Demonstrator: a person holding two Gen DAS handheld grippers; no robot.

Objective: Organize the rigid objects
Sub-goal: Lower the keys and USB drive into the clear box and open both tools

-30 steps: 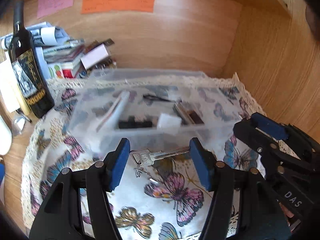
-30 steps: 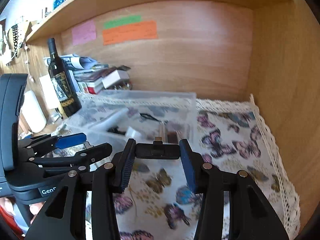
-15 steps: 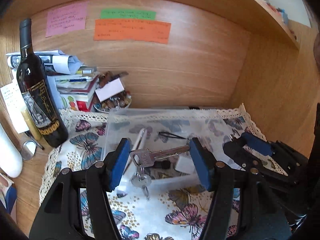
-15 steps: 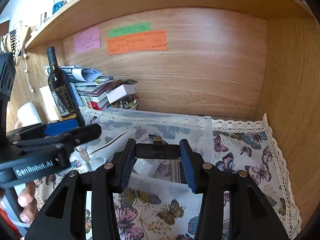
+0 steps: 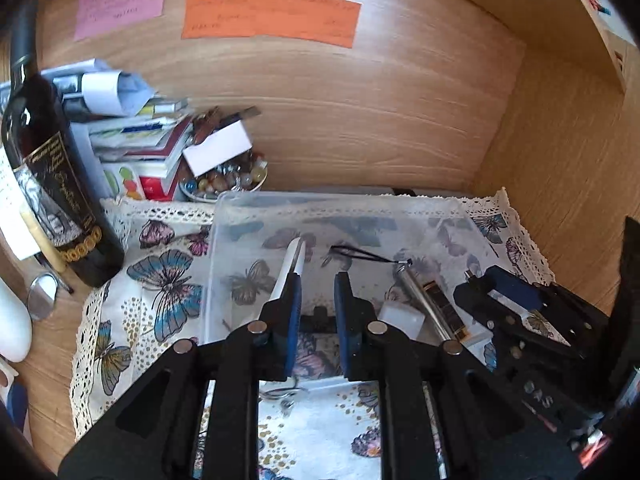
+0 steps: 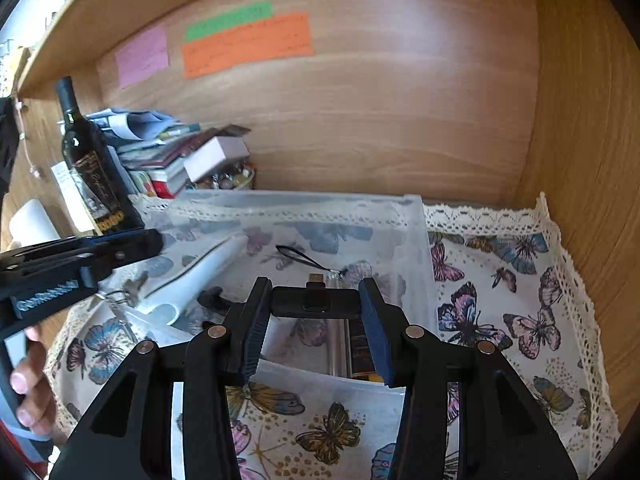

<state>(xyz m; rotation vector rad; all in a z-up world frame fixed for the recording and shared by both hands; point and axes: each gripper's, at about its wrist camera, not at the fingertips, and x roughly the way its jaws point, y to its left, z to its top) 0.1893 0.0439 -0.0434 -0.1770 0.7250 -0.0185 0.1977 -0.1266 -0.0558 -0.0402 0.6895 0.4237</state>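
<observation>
A clear plastic bin (image 5: 224, 216) (image 6: 416, 248) sits on the butterfly cloth and holds a white pen-like tool (image 5: 294, 254) (image 6: 200, 276), a black strap, a metal lighter (image 5: 424, 300) and a white block (image 5: 400, 318). My left gripper (image 5: 316, 312) hovers over the bin's front with its jaws narrowed; nothing is between the pads. The key ring (image 5: 282, 392) hangs just below them; in the right wrist view the key (image 6: 132, 288) dangles beside the left gripper (image 6: 132, 246). My right gripper (image 6: 314, 312) is shut on a black USB adapter (image 6: 314, 302) above the bin.
A wine bottle (image 5: 52, 184) stands at the left beside stacked books (image 5: 148, 148) and a bowl of marbles (image 5: 224, 178). Wooden walls close the back and right. Sticky notes (image 5: 268, 16) hang on the back wall. A lace-edged cloth (image 6: 520, 320) covers the shelf.
My left gripper moved forward over the bin and its jaws closed in; the key no longer sits between the pads and now hangs below. The right gripper moved closer over the bin, still holding the adapter.
</observation>
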